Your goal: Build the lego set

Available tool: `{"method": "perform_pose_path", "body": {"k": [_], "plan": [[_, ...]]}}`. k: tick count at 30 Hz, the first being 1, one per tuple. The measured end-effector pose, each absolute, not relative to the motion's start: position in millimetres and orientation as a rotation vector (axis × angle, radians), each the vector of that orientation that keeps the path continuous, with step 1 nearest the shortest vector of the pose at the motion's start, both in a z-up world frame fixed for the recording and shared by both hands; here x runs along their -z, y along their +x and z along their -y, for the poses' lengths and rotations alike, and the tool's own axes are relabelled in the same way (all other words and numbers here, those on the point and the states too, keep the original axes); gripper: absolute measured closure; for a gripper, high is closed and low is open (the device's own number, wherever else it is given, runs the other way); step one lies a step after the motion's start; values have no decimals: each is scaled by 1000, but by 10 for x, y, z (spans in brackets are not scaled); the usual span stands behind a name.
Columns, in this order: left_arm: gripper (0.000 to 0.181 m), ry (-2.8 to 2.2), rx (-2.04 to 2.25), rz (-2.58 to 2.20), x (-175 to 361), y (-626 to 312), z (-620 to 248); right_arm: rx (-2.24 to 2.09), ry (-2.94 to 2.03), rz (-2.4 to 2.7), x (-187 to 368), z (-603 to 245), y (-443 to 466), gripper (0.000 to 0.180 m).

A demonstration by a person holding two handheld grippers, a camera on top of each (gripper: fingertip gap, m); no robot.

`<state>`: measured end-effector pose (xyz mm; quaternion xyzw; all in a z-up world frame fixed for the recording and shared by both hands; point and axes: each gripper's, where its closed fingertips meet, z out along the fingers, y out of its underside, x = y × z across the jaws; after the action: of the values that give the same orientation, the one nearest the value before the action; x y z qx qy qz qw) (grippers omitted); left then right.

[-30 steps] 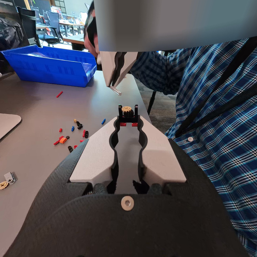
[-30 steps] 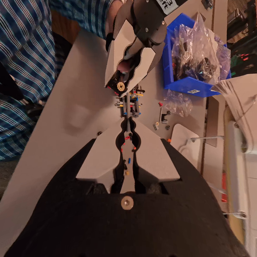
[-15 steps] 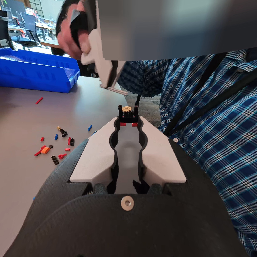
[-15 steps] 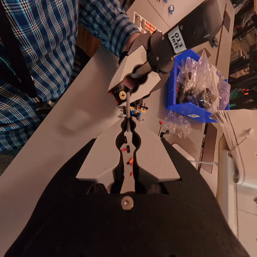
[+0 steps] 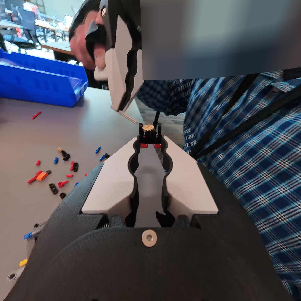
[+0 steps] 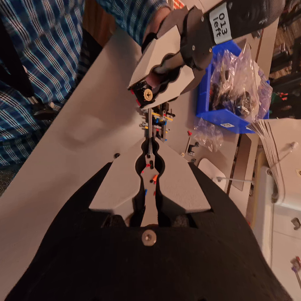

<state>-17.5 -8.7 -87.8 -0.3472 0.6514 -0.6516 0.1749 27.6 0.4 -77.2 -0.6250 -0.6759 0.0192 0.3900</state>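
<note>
Left wrist view shows the grey table [image 5: 68, 130] stretching away, a person in a blue plaid shirt [image 5: 244, 146] on the right and a blue bin [image 5: 40, 84] at the far left. The left gripper [image 5: 150, 141] points level along the table's edge, its fingertips clamped on a small black gear assembly [image 5: 149, 135] with a tan gear on top and red pins below. The right gripper [image 5: 123, 105] hangs above it, tilted downward, pinched tight on a thin grey axle [image 5: 128, 116] whose free end sits just beside the tan gear. Loose red, blue and black pins [image 5: 61, 167] lie scattered on the table to the left. From the right wrist view, the axle [image 6: 150, 128] runs straight ahead toward the assembly [image 6: 143, 96]; behind it on the table stands a partly built lego model [image 6: 160, 122], with a blue bin of plastic bags [image 6: 236, 84] farther right.
</note>
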Motion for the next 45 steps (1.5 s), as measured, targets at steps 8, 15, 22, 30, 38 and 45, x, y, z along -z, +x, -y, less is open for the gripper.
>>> {"method": "perform_pose_path", "body": {"k": [8,15,22,30,38,45], "plan": [[157,-892,1901,-1851,788,-223,162,-183,-1517,1726,716,-7,171,179],[158,-820,1947,-1852,719,-251,213,-230,-1449,1764,635,19,112,180],[158,-754,1981,-1861,655,-285,260,-263,-1384,1807,576,55,59,180],[158,-716,2013,-1871,636,-313,284,-277,-1346,1836,584,39,8,179],[158,-687,2039,-1886,635,-337,325,-277,-1318,1850,597,44,-35,180],[158,-670,2024,-1867,620,-328,315,-268,-1319,1842,576,29,-34,180]]}}
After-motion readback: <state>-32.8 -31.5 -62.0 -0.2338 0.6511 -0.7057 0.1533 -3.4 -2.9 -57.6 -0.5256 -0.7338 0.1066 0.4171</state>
